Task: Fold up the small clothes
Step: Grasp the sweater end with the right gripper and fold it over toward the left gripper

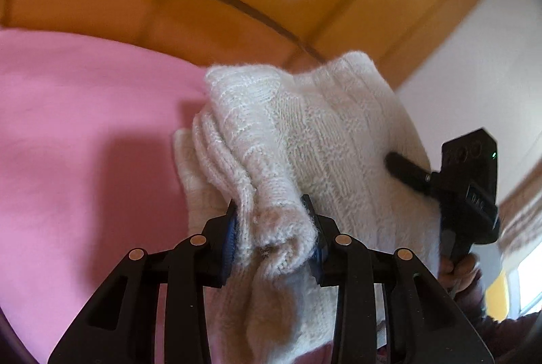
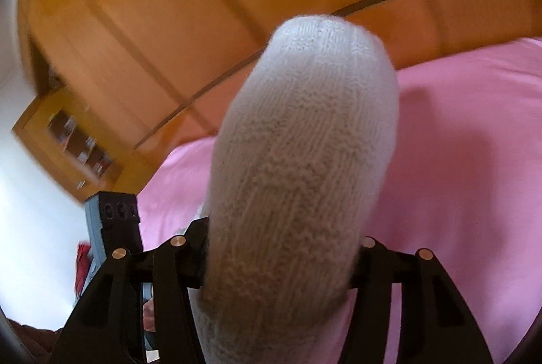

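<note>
A white knitted garment [image 1: 321, 133] hangs in the air above a pink sheet [image 1: 84, 144]. My left gripper [image 1: 274, 235] is shut on a bunched edge of it. In the left wrist view my right gripper [image 1: 399, 167] sits at the garment's right side, its fingertips hidden in the knit. In the right wrist view the same white knit [image 2: 305, 161] drapes over my right gripper [image 2: 281, 259], which is shut on it; its pads are covered by the fabric. The left gripper's body [image 2: 118, 221] shows at the lower left there.
The pink sheet [image 2: 457, 177] covers the bed below. A wooden headboard and wardrobe [image 2: 169, 25] stand behind it. A white wall [image 1: 481, 52] is at the right, and a wooden shelf [image 2: 78, 150] with small items is at the left.
</note>
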Demonstrator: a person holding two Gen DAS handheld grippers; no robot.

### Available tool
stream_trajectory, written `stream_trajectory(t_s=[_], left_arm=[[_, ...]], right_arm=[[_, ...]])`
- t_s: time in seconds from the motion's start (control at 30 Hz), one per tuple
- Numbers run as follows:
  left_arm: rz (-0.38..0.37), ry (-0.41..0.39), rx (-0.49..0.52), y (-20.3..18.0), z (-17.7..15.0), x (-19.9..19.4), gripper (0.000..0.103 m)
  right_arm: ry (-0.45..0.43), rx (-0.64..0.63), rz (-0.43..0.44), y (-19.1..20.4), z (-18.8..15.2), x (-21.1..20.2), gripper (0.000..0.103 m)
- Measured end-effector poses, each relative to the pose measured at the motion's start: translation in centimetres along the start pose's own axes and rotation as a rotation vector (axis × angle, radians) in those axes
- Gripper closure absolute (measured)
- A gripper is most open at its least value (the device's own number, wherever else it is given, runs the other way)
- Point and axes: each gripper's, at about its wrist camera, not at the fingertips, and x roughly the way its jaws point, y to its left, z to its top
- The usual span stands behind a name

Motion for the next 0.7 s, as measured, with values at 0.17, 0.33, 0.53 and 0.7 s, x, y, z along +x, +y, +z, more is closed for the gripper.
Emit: stream_trajectory(t_s=[0.17, 0.33, 0.53, 0.7], left_arm=[[0.084, 0.119, 0.079, -5.0, 1.3, 8.7, 0.069], [0.257, 0.135, 0.229, -7.6, 0.4, 12.1, 0.068], [0.332, 0.086, 0.234, -7.0, -0.6, 10.8, 0.068], [0.384, 0.062, 0.237, -6.4, -1.7, 9.9, 0.068]], right_arm=[[-0.037, 0.119, -0.177, -7.8, -1.2, -2.7, 0.046], [-0.058, 0.158, -0.282, -10.9, -3.1, -3.8, 0.017], [-0.184, 0.045, -0.414, -8.5, -2.6, -8.8, 0.038], [-0.159, -0.07, -0.434, -5.5, -3.5, -7.7, 0.053]])
